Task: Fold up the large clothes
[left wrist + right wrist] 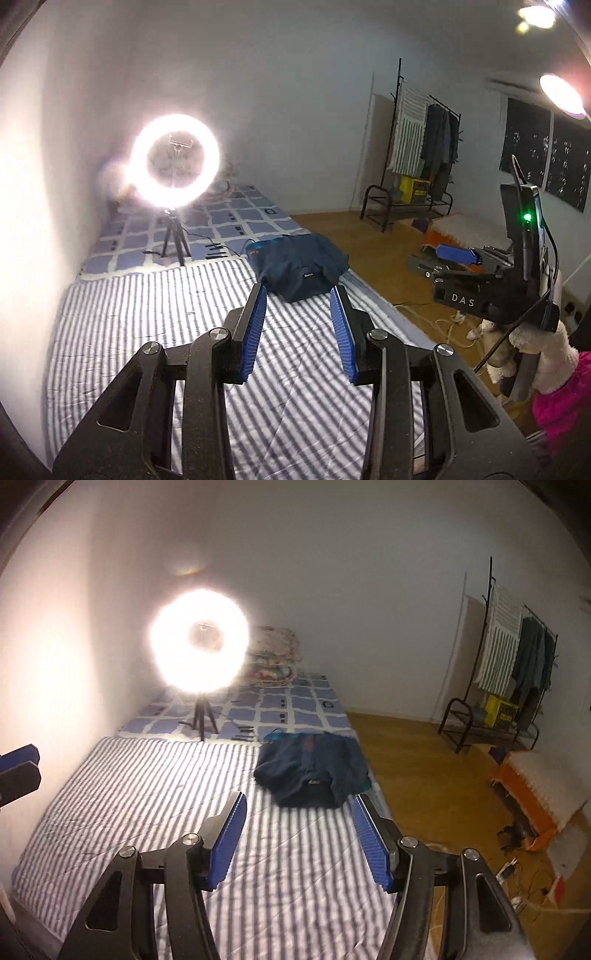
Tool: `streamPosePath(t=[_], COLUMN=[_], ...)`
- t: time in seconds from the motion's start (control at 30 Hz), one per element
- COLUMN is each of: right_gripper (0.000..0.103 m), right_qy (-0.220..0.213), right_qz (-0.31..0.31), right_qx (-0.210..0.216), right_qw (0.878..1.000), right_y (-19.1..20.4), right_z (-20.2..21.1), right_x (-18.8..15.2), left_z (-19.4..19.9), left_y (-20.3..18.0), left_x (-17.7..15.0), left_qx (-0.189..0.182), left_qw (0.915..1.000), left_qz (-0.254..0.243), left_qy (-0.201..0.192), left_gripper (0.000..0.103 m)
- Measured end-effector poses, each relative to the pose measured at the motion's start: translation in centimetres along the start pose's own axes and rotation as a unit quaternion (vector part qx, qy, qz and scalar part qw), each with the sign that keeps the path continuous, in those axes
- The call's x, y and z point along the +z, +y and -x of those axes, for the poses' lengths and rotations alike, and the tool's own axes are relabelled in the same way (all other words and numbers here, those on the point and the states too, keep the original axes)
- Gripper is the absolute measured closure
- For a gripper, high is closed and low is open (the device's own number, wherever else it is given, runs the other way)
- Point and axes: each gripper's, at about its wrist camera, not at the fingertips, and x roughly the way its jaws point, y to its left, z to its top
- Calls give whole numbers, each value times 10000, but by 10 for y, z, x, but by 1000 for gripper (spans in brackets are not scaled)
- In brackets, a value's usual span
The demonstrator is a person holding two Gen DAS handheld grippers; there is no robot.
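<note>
Folded navy garment (pixel 301 267) at frame centre on striped mattress (pixel 147 332). Left gripper (pixel 299 291) parted, empty; right gripper (pixel 297 801) wider, empty. Left view only: right gripper's body, pink sleeve (pixel 565 398). Right view only: stacked quilts (pixel 273 653) upper centre.

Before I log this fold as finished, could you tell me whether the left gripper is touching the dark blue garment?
Apart. In the left wrist view the left gripper is open and empty, with striped sheet visible between it and the dark blue garment.

Navy garment (pixel 301 264) (pixel 314 770), seemingly folded, small bundle on striped bedsheet (pixel 155 325) near right edge.
</note>
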Motion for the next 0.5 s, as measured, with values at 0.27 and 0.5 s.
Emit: streamPosePath(t=[0.27, 0.5], right_gripper=[38, 14], right_qy=[24, 36], right_qz=[100, -145], right_qx=[-215, -300], right_qw=[9997, 9994], right_y=[9, -1], right_z=[1, 1], right_x=[-39, -53], left_z=[-1, -1], left_y=[-8, -16], left_x=[-34, -44], left_qx=[-11, 166], left_qw=[9997, 9995], left_qz=[1, -175], left_qy=[252, 185], left_gripper=[52, 11])
